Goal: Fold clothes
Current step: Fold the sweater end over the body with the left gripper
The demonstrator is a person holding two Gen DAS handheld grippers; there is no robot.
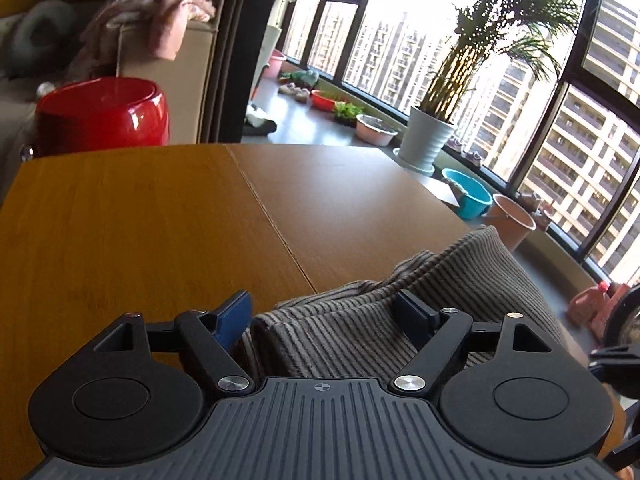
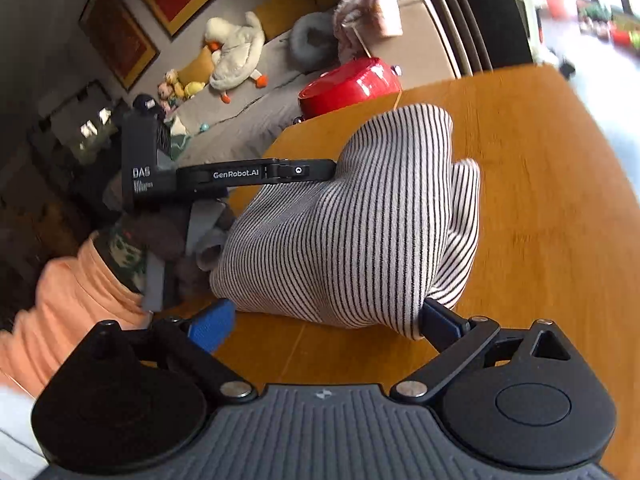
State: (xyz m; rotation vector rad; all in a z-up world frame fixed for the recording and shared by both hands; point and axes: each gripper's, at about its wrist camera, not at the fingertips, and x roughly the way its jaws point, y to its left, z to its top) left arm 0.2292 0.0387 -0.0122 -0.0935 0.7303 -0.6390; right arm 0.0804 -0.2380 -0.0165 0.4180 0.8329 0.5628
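The grey, dark-striped knit garment (image 2: 352,216) is lying bunched in a rumpled mound on the near part of the orange-brown wooden table (image 1: 140,220), so I judge the folding barely begun, with flattening and every fold remaining. The left gripper (image 1: 328,312) is standing wide around a ridge of cloth, its pads not pressing. The right gripper (image 2: 326,320) is also gaping wide at the near edge of the mound, holding nothing.

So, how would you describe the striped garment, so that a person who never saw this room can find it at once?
Start at the orange-brown wooden table in front of the red glossy round stool. On its top lies one bunched grey knit garment with thin dark stripes, between both hand-held grippers. It is the only cloth on the table; the pink clothes hang on the beige sofa behind.
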